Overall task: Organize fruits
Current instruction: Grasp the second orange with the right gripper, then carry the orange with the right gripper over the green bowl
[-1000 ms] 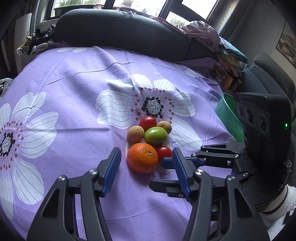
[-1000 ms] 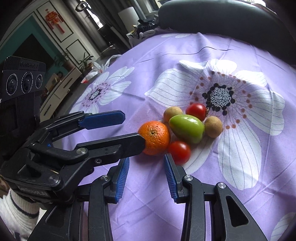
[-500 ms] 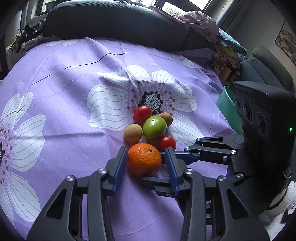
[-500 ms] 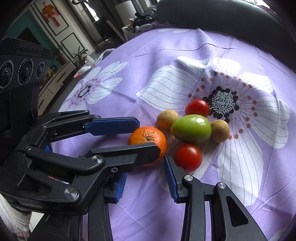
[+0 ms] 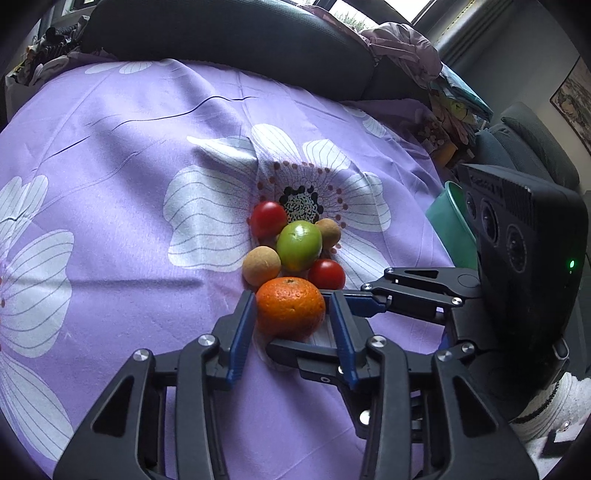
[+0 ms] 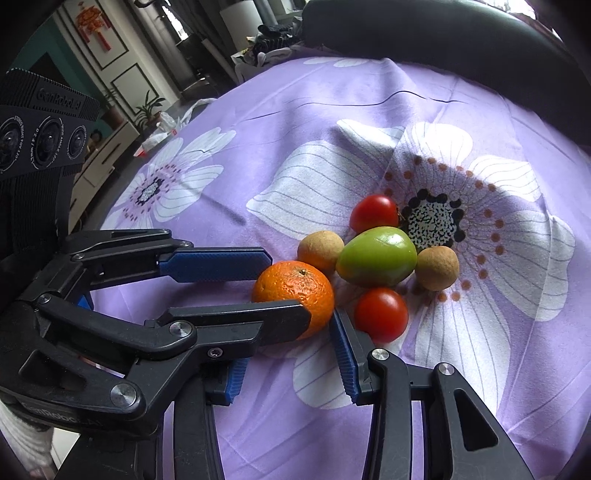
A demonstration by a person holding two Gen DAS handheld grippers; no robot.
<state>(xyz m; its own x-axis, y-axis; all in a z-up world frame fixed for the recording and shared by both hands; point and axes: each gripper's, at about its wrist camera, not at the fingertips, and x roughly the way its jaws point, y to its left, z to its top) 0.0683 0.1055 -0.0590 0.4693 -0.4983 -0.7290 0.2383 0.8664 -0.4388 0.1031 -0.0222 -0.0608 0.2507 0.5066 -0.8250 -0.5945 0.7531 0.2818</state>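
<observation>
An orange (image 5: pixel 290 306) lies at the near end of a small fruit cluster on the purple flowered cloth (image 5: pixel 110 147). My left gripper (image 5: pixel 291 297) is shut on the orange, a blue pad against each side. Behind the orange sit a green fruit (image 5: pixel 299 245), two red tomatoes (image 5: pixel 269 218) (image 5: pixel 327 274) and two brown round fruits (image 5: pixel 261 266) (image 5: pixel 328 232). My right gripper (image 6: pixel 291 343) comes in from the right; its jaws are opening and grip nothing. One left finger crosses its gap. Its right fingertip stands just short of the near tomato (image 6: pixel 381 314), beside the orange (image 6: pixel 295 291).
A green plastic bowl (image 5: pixel 448 229) stands at the cloth's right edge, partly behind the right gripper's body. A dark cushion (image 5: pixel 221 33) borders the far side, with a heap of clothes (image 5: pixel 402 40) at the back right. Bare cloth stretches to the left.
The left gripper moved forward and its jaws closed from well apart onto the orange. The right gripper edged nearer to the fruit, and the two grippers now overlap.
</observation>
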